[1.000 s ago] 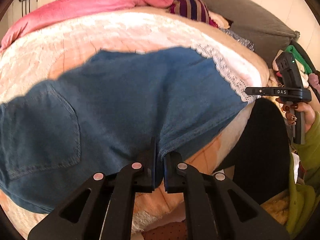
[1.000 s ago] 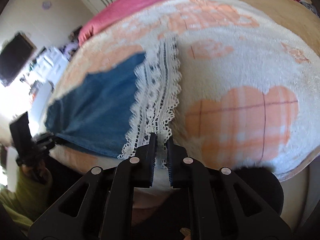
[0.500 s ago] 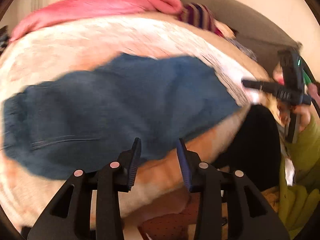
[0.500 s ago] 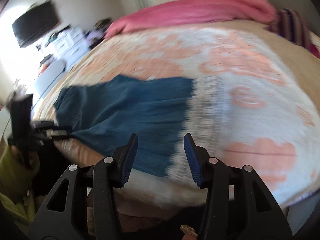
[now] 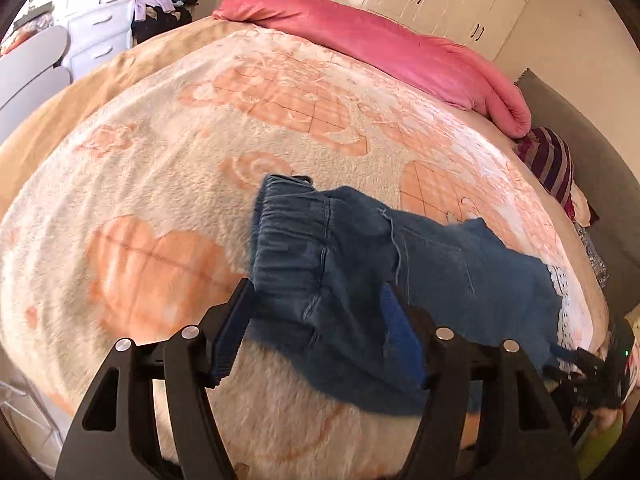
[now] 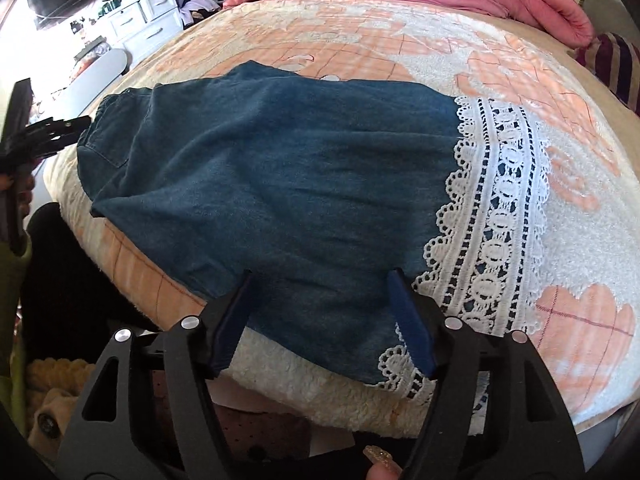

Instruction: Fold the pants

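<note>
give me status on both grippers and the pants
Left gripper open, jaws just opened, over the waistband. Right gripper open, just opened, above the lace hem. Denim pants flat on the blanket. Nothing in the way.

right tongs (image 5: 588, 364) blurred (cut off at the edge)

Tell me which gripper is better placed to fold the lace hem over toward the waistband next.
Right, probably. The right gripper stands open directly over the pants beside the lace hem. The left gripper, also open, sits at the waistband, the far end from the hem.
</note>
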`<state>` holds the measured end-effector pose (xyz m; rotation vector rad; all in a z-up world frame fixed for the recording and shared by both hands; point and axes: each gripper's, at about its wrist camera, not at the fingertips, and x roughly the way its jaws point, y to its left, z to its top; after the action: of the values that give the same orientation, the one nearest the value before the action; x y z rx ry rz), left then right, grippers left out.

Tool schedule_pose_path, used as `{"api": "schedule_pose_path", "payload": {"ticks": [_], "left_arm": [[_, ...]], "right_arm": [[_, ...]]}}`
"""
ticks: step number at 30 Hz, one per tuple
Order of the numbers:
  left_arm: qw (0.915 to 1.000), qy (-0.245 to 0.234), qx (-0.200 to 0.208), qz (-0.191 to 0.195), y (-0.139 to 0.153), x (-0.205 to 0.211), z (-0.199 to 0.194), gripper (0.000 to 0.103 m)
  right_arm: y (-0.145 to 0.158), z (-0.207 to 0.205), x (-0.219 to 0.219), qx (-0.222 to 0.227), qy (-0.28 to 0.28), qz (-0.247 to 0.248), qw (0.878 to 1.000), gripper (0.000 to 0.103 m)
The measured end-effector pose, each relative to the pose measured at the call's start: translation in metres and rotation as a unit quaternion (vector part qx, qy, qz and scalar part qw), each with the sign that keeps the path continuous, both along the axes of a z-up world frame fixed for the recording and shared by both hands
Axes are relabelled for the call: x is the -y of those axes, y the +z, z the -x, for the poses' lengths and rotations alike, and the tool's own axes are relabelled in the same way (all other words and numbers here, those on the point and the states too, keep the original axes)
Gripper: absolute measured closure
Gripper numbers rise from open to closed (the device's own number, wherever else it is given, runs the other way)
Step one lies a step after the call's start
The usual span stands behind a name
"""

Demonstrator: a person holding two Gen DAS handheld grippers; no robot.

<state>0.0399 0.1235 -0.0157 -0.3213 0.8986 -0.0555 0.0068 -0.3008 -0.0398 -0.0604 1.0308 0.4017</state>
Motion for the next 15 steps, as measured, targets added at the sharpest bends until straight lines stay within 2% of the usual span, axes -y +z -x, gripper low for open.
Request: {"api": "schedule_pose_path", "payload": {"ticks": [1, 2, 6, 10, 14, 15], "left_arm": [[1.0000, 0.001, 0.000, -0.009, -0.002, 0.000, -0.004, 0.057], [0.9998, 0.005, -0.001, -0.022, -0.004, 0.000, -0.008, 0.065], [0.9998, 0.006, 0.018, -0.011, 0.004, -0.012, -0.019, 0.081], [0.9982, 0.015, 0.027, -0.051, 0.014, -0.017, -0.018, 0.085], [0.9984, 0.013, -0.006, -0.055, -0.010, -0.023, -0.017, 0.080], [0.9986, 0.016, -0.003, -0.050, -0.011, -0.024, -0.014, 0.078]], "right_arm": [[-0.001, -0.001, 0.000, -0.001, -0.001, -0.001, 1.000, 0.040], [-0.001, -0.001, -0.002, -0.001, -0.001, -0.001, 1.000, 0.039], [0.001, -0.001, -0.003, -0.001, 0.001, -0.001, 1.000, 0.039], [0.002, 0.002, 0.000, -0.003, -0.001, -0.007, 1.000, 0.039], [0.002, 0.002, 0.001, -0.003, 0.000, -0.006, 1.000, 0.036], [0.002, 0.001, 0.000, -0.005, 0.001, -0.007, 1.000, 0.035]]}}
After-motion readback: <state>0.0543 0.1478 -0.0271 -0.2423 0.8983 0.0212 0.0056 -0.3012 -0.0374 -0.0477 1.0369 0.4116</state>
